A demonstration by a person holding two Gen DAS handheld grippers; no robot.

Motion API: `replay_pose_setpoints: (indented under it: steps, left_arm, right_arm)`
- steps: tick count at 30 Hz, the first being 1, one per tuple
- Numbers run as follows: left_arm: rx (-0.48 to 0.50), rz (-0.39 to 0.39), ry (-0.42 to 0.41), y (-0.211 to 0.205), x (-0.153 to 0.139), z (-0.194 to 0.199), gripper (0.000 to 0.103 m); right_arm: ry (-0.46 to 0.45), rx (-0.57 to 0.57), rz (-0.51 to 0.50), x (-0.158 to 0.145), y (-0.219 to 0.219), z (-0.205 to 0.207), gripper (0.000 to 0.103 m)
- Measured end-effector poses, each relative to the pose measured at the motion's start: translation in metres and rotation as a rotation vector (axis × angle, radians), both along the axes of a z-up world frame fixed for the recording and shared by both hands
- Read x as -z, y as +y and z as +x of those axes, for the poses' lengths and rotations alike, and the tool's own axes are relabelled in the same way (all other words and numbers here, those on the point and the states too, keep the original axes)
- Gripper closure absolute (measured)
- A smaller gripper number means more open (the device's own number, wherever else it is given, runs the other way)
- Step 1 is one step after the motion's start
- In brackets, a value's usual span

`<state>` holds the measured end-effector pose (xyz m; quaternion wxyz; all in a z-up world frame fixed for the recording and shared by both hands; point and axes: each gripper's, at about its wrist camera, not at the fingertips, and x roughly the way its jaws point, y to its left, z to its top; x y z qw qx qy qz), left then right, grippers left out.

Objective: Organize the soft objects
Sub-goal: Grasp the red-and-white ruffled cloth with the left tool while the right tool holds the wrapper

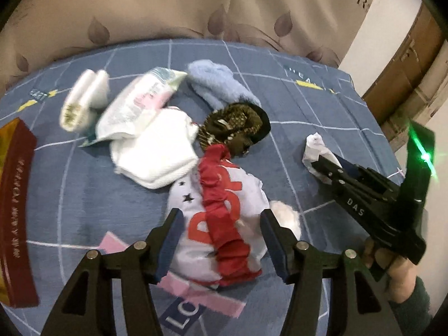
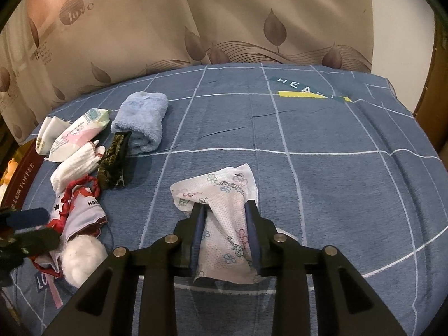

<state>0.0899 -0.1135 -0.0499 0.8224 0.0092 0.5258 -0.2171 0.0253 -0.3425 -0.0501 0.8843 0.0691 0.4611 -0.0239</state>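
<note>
My left gripper stands open, pointing down over a red-and-white printed cloth with a white pompom; its pads flank the cloth without pressing it. My right gripper sits low on the blue sheet with a white flower-printed cloth lying between its narrowly parted fingers, slack on the bed. In the left wrist view the right gripper is at the right, with that white cloth at its tips. A folded white cloth, a dark patterned item and a light blue towel lie beyond.
Two soft tissue packs lie at the back left. A red box stands at the bed's left edge. The blue gridded sheet stretches bare to the right. A leaf-printed curtain hangs behind, and a hand holds the right gripper.
</note>
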Motion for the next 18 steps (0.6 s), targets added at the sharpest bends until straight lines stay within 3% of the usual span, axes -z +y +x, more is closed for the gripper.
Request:
replay_pose_setpoints:
  steps: [5,9,10,11,14,18]
  left_arm:
    - [0.019,0.064,-0.056,-0.012,0.009,0.004,0.044]
    - [0.022,0.058,-0.070,-0.012,0.010,0.003,0.045]
    - [0.026,0.053,-0.071,-0.010,0.010,0.003,0.050]
    - [0.029,0.048,-0.066,-0.009,0.011,0.003,0.066]
    - [0.044,0.020,-0.055,-0.002,0.010,0.001,0.076]
    - [0.046,0.007,-0.059,0.003,0.006,-0.003,0.082]
  right_arm:
    - [0.003,-0.012,-0.010,0.000,0.003,0.001,0.070]
    - [0.003,-0.015,-0.011,0.000,0.005,0.000,0.068]
    - [0.003,-0.015,-0.010,0.000,0.005,0.000,0.068]
    - [0.003,-0.015,-0.009,0.000,0.004,0.000,0.068]
    - [0.003,-0.015,-0.010,-0.001,0.004,0.000,0.068]
    - [0.004,-0.016,-0.011,-0.001,0.004,0.000,0.067]
